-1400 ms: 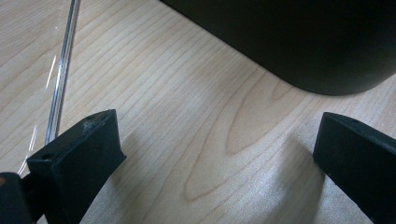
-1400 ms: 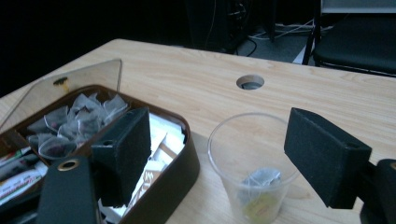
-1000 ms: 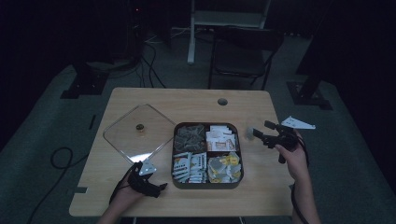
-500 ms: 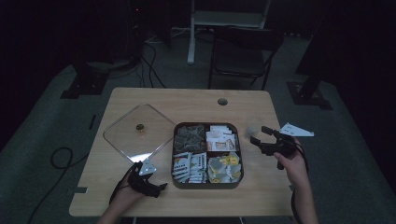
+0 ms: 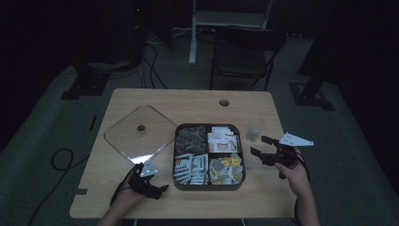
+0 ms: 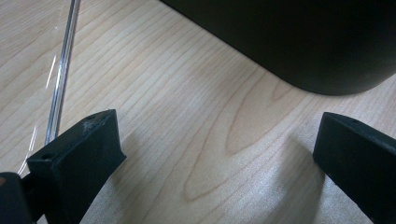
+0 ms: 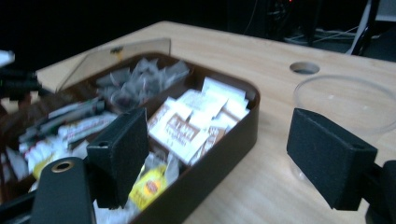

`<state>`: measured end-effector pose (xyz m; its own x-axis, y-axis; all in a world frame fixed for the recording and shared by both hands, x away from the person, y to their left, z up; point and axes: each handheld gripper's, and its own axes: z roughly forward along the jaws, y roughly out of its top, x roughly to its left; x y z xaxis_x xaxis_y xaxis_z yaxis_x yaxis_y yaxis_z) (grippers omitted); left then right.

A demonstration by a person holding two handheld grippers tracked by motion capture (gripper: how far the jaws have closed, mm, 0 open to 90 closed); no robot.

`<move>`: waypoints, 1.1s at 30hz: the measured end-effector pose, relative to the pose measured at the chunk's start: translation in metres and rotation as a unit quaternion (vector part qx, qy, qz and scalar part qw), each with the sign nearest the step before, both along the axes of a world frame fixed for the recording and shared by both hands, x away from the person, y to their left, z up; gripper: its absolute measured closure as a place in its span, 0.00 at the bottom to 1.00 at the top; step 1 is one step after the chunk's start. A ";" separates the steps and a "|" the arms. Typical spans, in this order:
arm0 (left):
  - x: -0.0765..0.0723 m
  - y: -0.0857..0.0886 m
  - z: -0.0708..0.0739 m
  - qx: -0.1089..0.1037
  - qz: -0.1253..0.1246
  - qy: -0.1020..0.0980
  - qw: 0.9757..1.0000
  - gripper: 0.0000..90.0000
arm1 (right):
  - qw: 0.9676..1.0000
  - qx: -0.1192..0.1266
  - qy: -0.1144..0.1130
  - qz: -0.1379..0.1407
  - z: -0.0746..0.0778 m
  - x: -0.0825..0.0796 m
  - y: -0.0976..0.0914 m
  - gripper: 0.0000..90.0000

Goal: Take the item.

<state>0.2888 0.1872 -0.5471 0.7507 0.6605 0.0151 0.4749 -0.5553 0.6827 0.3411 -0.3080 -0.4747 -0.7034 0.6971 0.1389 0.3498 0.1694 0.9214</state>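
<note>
Box [image 5: 209, 155] of packets between both grippers; left gripper [image 6: 215, 154] spread wide over bare table [image 6: 187, 140], right gripper [image 7: 238, 154] spread, cup [image 7: 348, 105] just beyond.

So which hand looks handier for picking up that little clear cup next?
Probably the right. The right gripper hangs open just in front of the clear cup, right of the box. The left gripper sits across the box, near the glass lid.

Dark brown tray [image 5: 209, 186] of white, grey and yellow packets [image 5: 227, 168] on pale wood-grain table [image 5: 188, 99].
</note>
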 end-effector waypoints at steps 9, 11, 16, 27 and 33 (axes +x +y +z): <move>0.000 0.000 0.000 0.000 0.000 0.000 1.000 0.02 | 1.000 0.001 0.019 0.008 -0.023 -0.009 0.003 0.22; 0.000 0.000 0.000 0.000 0.000 0.000 1.000 0.02 | 1.000 -0.002 0.022 0.008 -0.028 -0.011 0.004 0.22; 0.000 0.000 0.000 0.000 0.000 0.000 1.000 0.02 | 0.999 -0.014 0.035 0.015 -0.041 -0.015 0.008 0.21; 0.000 0.000 0.000 0.000 0.000 0.000 1.000 0.02 | 0.997 -0.047 0.056 0.014 -0.058 -0.017 0.010 0.21; 0.000 0.000 0.000 0.000 0.000 0.000 1.000 0.02 | 0.995 -0.071 0.070 0.015 -0.066 -0.022 0.008 0.21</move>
<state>0.2888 0.1873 -0.5470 0.7509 0.6603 0.0148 0.4750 -0.5554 0.6825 0.3194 -0.3003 -0.5409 -0.7055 0.6951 0.1380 0.4656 0.3078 0.8298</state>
